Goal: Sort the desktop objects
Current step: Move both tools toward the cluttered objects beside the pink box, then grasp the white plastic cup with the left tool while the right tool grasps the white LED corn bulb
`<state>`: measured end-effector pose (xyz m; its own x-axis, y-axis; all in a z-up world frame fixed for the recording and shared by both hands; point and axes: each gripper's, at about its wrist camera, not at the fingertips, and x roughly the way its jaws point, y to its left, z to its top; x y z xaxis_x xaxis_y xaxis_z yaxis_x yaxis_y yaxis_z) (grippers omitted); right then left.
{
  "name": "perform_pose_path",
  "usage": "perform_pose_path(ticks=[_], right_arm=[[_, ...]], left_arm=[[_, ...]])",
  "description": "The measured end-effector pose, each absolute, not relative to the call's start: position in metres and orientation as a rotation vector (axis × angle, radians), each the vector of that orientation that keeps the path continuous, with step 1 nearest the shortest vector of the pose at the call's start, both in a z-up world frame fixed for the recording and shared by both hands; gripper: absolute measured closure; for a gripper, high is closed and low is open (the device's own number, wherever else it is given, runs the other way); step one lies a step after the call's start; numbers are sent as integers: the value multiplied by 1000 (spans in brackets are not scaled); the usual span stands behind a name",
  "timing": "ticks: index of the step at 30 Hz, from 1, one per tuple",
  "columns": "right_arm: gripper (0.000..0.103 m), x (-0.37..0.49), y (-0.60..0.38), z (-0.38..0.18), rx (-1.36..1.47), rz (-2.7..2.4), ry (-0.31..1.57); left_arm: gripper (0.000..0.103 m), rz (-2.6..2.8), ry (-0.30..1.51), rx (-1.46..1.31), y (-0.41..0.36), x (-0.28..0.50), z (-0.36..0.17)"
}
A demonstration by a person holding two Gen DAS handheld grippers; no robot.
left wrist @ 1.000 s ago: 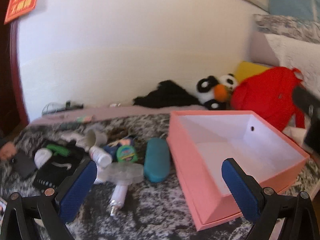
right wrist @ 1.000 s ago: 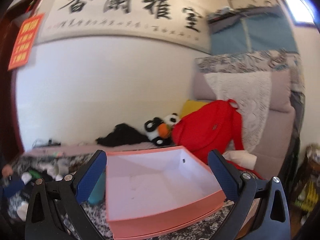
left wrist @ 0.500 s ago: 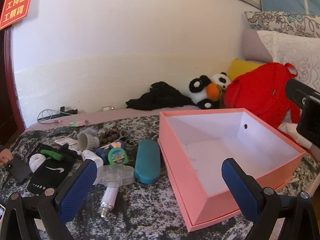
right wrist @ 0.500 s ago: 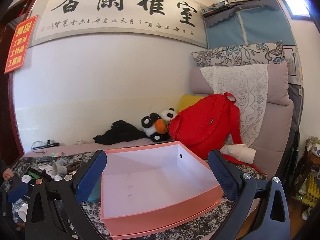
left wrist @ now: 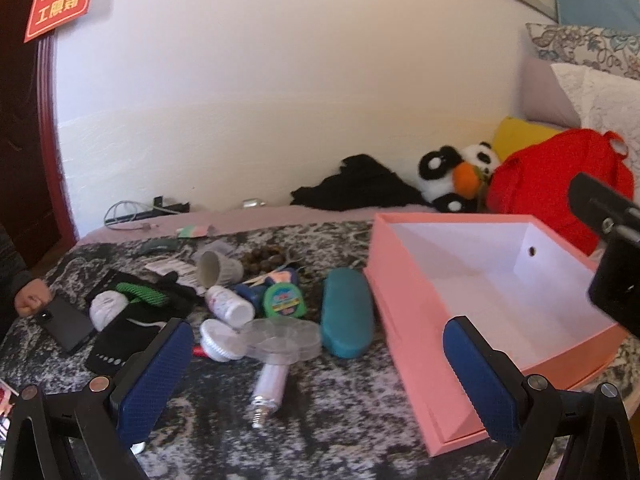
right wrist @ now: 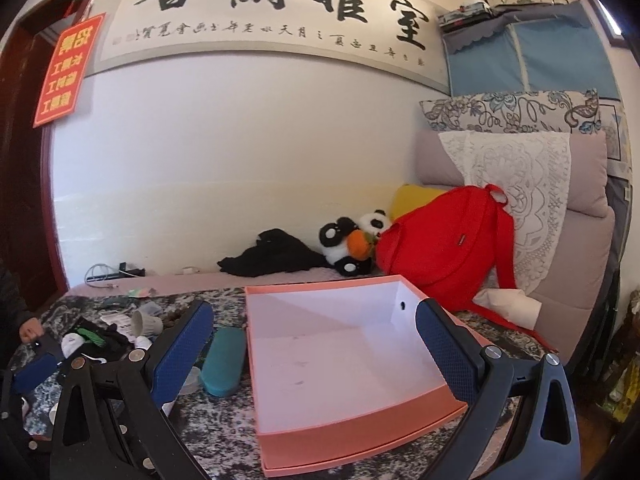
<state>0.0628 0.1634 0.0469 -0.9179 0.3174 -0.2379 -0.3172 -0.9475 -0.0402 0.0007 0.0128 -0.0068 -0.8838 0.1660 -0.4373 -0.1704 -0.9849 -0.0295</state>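
An empty pink box (left wrist: 404,320) (right wrist: 360,436) with a white inside sits at the right of a mottled black-and-white cloth. Left of it lies a teal glasses case (left wrist: 347,312) (right wrist: 223,355). Further left is a heap: a clear round case (left wrist: 286,339), a white pill bottle (left wrist: 229,306), a green tape measure (left wrist: 285,300), a grey cup (left wrist: 218,268) on its side and a small tube (left wrist: 269,389). My left gripper (left wrist: 320,376) hangs open above the tube and case, holding nothing. My right gripper (right wrist: 316,352) is open over the box, empty.
A black phone (left wrist: 68,322) and a person's hand (left wrist: 30,300) are at the left edge. Behind the table, a panda toy (left wrist: 456,178), black cloth (left wrist: 356,188) and a red backpack (right wrist: 448,248) rest on a sofa against the wall.
The left wrist view has shifted: the clutter and box slid slightly right and nearer. The right gripper's view tilted down a little over the box. Both grippers stayed open.
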Motion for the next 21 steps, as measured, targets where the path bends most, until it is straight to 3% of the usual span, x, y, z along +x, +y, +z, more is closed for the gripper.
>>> perform_pose_path(ticks=[11, 13, 16, 18, 20, 21], right_arm=[[0, 23, 135, 14, -467, 2887, 58], [0, 14, 130, 8, -493, 2904, 72], [0, 4, 124, 1, -525, 2930, 103], [0, -2, 120, -3, -546, 2946, 122], [0, -8, 114, -7, -563, 2962, 124], [0, -10, 110, -9, -571, 2969, 126]], left_arm=[[0, 3006, -2, -830, -66, -26, -44], [0, 3083, -4, -737, -83, -16, -37], [0, 3152, -158, -437, -119, 10, -32], [0, 3178, -194, -593, -135, -2, -57], [3, 3089, -90, -941, -139, -25, -80], [5, 3059, -22, -963, -137, -26, -85]])
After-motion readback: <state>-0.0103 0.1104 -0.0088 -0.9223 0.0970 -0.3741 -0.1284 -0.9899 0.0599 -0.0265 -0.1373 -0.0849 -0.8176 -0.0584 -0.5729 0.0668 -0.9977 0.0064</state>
